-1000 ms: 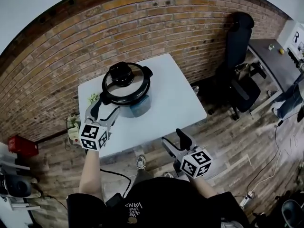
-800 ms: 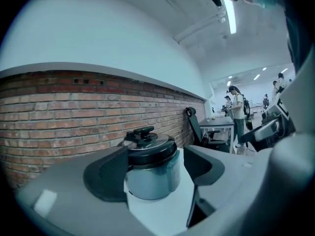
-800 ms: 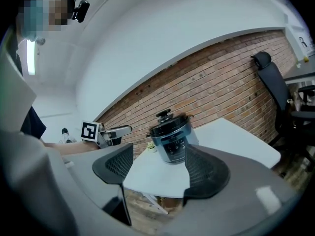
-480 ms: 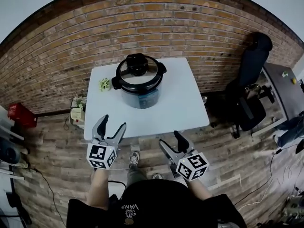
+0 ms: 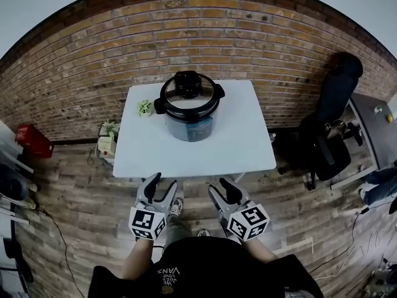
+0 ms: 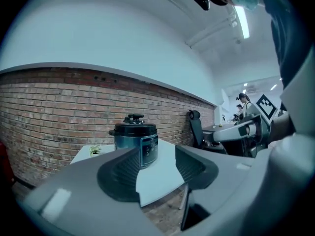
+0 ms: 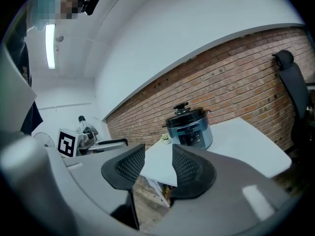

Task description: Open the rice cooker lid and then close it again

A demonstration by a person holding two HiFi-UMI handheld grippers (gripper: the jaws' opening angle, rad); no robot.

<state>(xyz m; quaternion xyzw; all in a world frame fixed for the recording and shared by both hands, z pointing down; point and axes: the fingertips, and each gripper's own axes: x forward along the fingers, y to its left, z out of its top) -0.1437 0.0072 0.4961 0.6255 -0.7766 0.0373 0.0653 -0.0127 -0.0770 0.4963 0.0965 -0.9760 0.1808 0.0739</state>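
Pulled back to lower centre, left hand-held gripper (image 5: 162,182) and right hand-held gripper (image 5: 220,186) have been narrowing their jaws, still apart and empty; rice cooker (image 5: 189,113) lid (image 5: 188,92) sits closed, task likely finished.

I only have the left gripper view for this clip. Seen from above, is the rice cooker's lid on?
Observer: Yes, the head view shows the lid seated on the rice cooker.
Operator: How near are the claws?
Observer: Both the left claw and the right claw hang short of the table, over the wood floor.
Operator: Right claw holding anything?
Observer: No. Its jaws, like the left's, have just been closing, with nothing between either pair.
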